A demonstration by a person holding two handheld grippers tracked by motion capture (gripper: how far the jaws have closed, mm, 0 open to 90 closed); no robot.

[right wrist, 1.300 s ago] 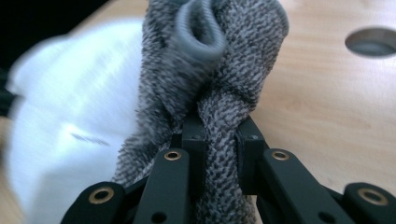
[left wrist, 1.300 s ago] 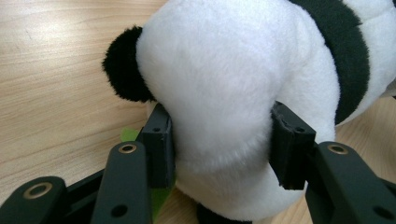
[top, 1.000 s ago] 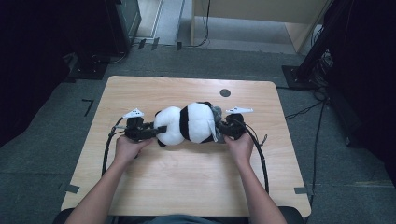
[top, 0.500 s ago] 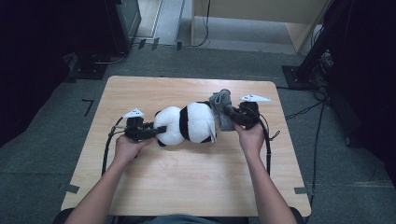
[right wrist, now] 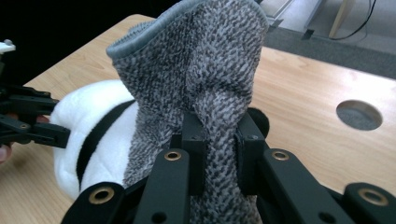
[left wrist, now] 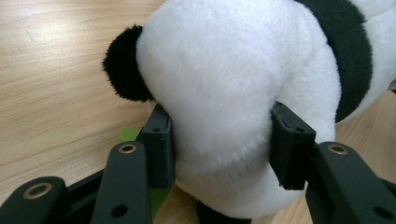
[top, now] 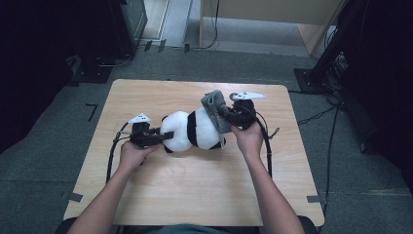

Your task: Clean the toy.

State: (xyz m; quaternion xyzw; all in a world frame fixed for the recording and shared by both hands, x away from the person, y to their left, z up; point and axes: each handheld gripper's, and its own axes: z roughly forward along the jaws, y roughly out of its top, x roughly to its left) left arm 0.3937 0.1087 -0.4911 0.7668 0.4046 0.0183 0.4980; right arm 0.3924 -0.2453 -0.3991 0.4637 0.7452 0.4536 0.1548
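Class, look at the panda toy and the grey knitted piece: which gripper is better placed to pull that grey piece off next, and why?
The right gripper. Its jaws pinch the grey knitted piece, lifted at the panda toy's far end. The left gripper clamps the toy's white body, so it looks suited to anchoring.

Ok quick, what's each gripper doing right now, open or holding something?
Left gripper: shut on the toy panda, jaws squeezing its white body.
Right gripper: shut on the grey cloth, pinching a fold of it.
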